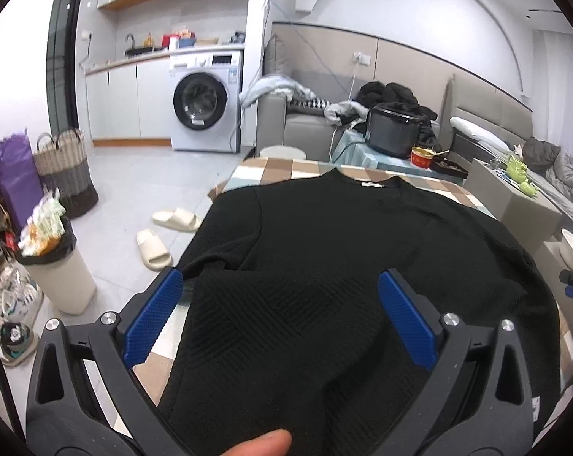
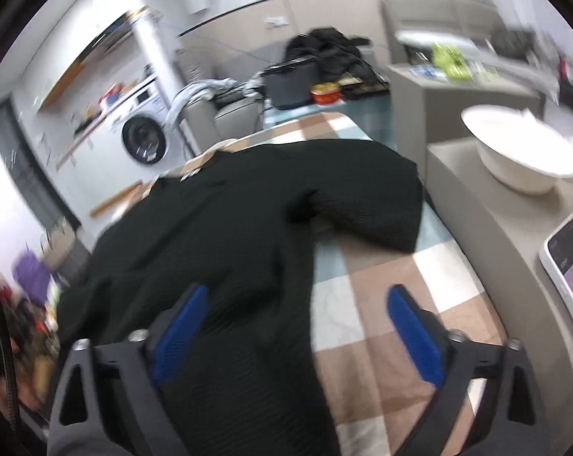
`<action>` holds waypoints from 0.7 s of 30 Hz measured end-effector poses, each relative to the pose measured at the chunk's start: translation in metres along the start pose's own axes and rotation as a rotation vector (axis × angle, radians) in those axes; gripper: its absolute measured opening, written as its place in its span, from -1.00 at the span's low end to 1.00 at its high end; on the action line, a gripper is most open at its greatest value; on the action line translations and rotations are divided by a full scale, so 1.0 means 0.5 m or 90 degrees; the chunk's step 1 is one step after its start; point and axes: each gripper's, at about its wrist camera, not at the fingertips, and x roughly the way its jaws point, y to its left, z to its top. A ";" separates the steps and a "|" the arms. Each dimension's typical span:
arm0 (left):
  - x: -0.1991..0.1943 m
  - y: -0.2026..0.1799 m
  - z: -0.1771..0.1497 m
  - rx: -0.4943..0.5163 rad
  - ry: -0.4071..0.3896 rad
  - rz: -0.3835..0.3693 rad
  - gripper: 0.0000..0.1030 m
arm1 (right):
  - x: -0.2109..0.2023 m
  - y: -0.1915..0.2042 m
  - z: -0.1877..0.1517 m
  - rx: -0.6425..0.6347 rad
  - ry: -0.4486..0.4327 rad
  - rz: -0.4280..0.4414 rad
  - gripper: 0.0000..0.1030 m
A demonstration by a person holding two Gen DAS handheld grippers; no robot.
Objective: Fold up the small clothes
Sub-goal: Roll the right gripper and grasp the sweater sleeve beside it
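Black knit top lies spread on the bench, which wears a checked cloth of tan, white and pale blue. Collar toward the far edge, white neck label showing; hem toward the near edge and cut off by the frame in both views.

Left gripper: blue fingers stand wide apart, nothing clamped. A fold of the top bulges up between them and hides the bench beneath, so whether the fingers touch the fabric cannot be told. A thumb tip shows at the bottom edge of the left wrist view.

Right gripper: fingers likewise spread wide, holding nothing. Its left finger sits over the top's side edge, its right finger over bare checked cloth. This view is motion-blurred; the short sleeve appears to lie flat toward the bench's right edge.

White basin and a phone sit on a grey unit beside the bench, the phone partly cut off.
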 end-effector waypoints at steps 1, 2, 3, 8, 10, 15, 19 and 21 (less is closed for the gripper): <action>0.013 0.005 0.006 -0.006 0.007 -0.004 0.95 | 0.009 -0.019 0.013 0.032 0.006 0.006 0.69; 0.029 0.010 0.016 -0.012 0.015 -0.007 0.88 | 0.017 -0.034 0.019 0.062 0.014 0.012 0.61; 0.041 0.015 0.024 -0.016 0.021 -0.007 0.79 | 0.027 -0.049 0.027 0.091 0.025 0.024 0.54; 0.092 0.029 0.045 -0.027 0.038 -0.021 0.59 | 0.089 -0.097 0.059 0.222 0.070 0.076 0.46; 0.108 0.030 0.055 -0.024 0.039 -0.019 0.59 | 0.109 -0.111 0.071 0.269 0.077 0.094 0.46; 0.143 0.036 0.075 -0.017 0.043 -0.010 0.59 | 0.151 -0.135 0.098 0.345 0.080 0.095 0.46; 0.158 0.043 0.080 -0.014 0.044 -0.007 0.59 | 0.183 -0.153 0.113 0.398 0.085 0.073 0.46; 0.173 0.043 0.085 -0.011 0.045 -0.008 0.59 | 0.192 -0.157 0.122 0.408 0.077 0.053 0.43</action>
